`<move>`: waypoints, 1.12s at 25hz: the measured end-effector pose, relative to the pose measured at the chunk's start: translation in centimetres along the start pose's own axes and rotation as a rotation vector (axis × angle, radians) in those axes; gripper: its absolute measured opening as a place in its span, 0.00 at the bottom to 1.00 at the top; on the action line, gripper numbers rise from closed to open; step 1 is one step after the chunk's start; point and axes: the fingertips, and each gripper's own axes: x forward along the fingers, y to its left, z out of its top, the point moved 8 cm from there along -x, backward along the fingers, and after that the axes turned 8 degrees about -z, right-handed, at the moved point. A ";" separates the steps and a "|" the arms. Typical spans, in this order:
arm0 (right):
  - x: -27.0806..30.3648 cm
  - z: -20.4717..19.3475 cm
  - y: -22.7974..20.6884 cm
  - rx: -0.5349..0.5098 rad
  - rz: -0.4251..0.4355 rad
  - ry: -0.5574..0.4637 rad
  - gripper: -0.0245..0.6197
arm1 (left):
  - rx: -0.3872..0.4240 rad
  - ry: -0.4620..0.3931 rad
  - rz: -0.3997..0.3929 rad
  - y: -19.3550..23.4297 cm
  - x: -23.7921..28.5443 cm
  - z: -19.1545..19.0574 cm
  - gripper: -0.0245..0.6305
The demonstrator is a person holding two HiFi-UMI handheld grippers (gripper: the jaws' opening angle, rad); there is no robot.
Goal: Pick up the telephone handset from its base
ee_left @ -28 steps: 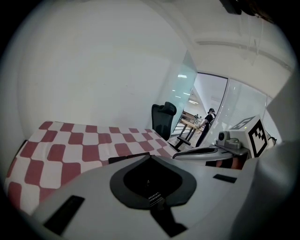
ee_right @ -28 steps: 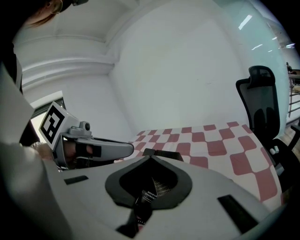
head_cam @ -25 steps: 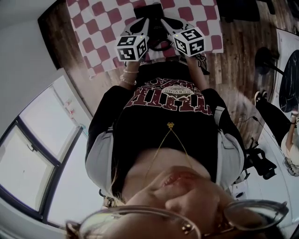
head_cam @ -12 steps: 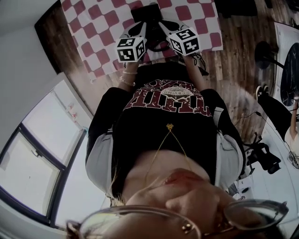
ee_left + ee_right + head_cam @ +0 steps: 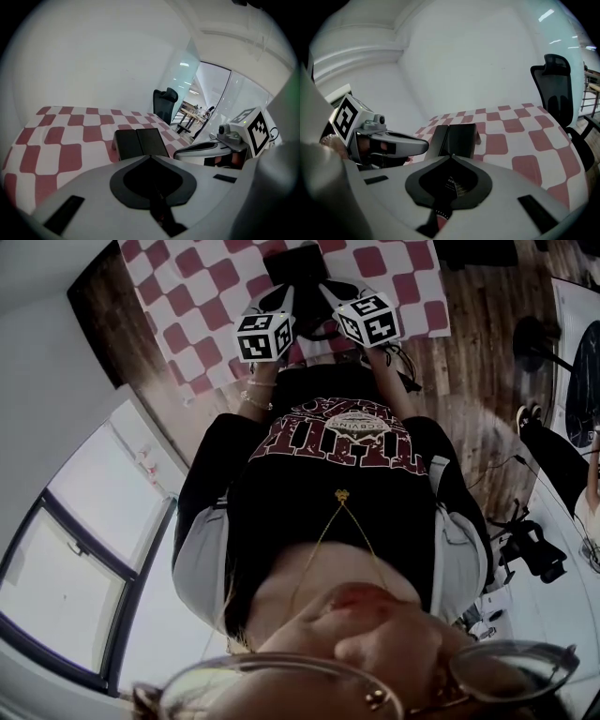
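The black telephone (image 5: 298, 261) lies on a red-and-white checked cloth (image 5: 197, 296) just beyond both grippers. In the left gripper view the telephone (image 5: 140, 143) shows as two dark slabs side by side, and I cannot tell handset from base. My left gripper (image 5: 150, 156) is shut and empty, its tip short of the phone's near edge. My right gripper (image 5: 451, 155) is also shut with nothing in it, pointing at the telephone (image 5: 457, 138). In the head view the left gripper (image 5: 284, 294) and the right gripper (image 5: 325, 289) sit close together, angled inward.
The checked cloth (image 5: 56, 140) covers a wooden surface (image 5: 469, 362). A black office chair (image 5: 555, 89) stands behind the cloth's far right corner. A white wall rises behind the cloth. The person's torso fills the middle of the head view.
Both grippers have dipped slightly toward the telephone. Their jaws stay shut and the telephone has not moved.
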 end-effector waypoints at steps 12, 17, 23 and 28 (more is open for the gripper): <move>0.8 -1.1 0.3 0.008 -0.008 0.041 0.07 | -0.014 0.010 -0.004 0.4 0.0 -0.9 0.05; 1.1 -1.3 0.3 0.004 -0.009 0.056 0.07 | -0.027 0.018 -0.012 0.8 -0.2 -1.4 0.05; 1.3 -1.5 0.2 -0.001 -0.024 0.066 0.07 | -0.019 0.020 -0.025 2.0 -0.8 -1.6 0.05; 1.5 -1.6 0.0 -0.002 -0.040 0.079 0.07 | -0.065 0.027 -0.080 3.3 -1.2 -2.0 0.05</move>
